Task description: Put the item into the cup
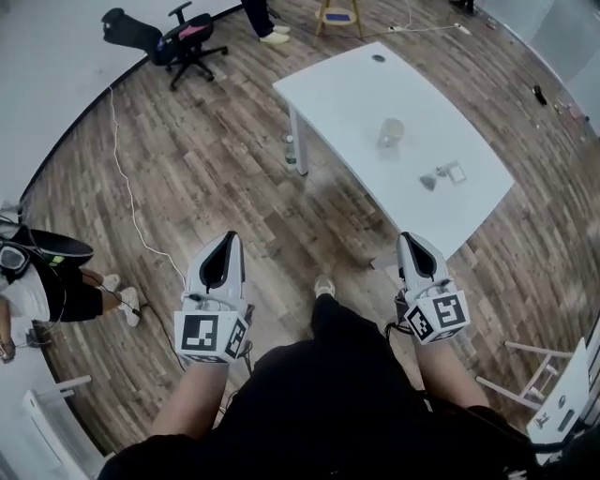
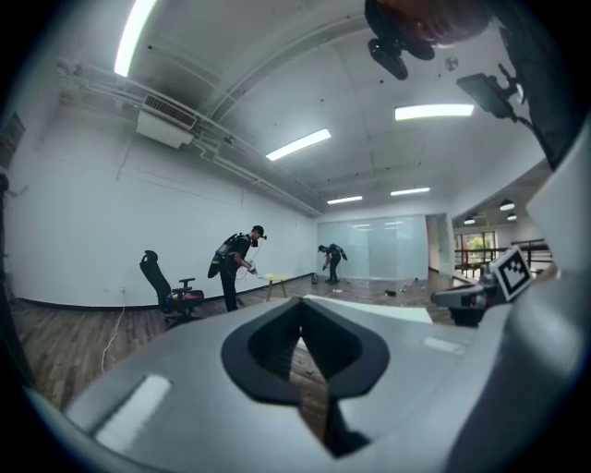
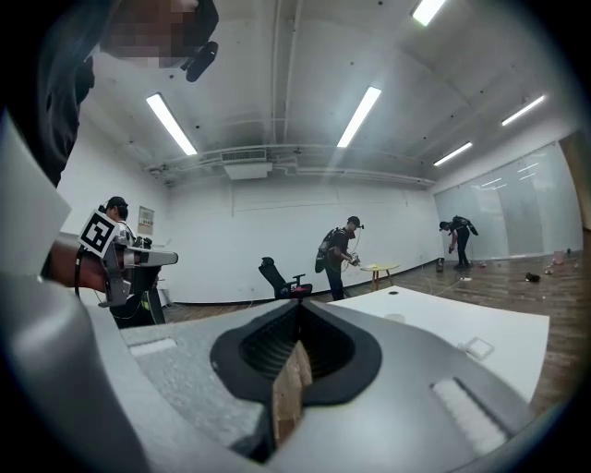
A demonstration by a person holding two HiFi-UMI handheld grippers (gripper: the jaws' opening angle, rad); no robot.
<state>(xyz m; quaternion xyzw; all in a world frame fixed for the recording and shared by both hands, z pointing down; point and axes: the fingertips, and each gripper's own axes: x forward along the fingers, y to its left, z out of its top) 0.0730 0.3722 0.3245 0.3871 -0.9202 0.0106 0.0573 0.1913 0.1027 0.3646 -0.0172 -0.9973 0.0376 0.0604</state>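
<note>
Our left gripper [image 1: 229, 240] and right gripper [image 1: 411, 242] are both closed on nothing, well short of the table [image 1: 347, 89] ahead of the right gripper, where the item [image 1: 429, 180] lies near the cup [image 1: 391, 132], so we judge everything remains to do.

From here, the small items [image 1: 442, 174] lying near the cup [image 1: 391, 132] on the white table [image 1: 347, 94] are too small to name. A person [image 1: 56, 291] is cut off by the left edge; of a second person [image 1: 258, 14] only the legs show at the top edge.
</note>
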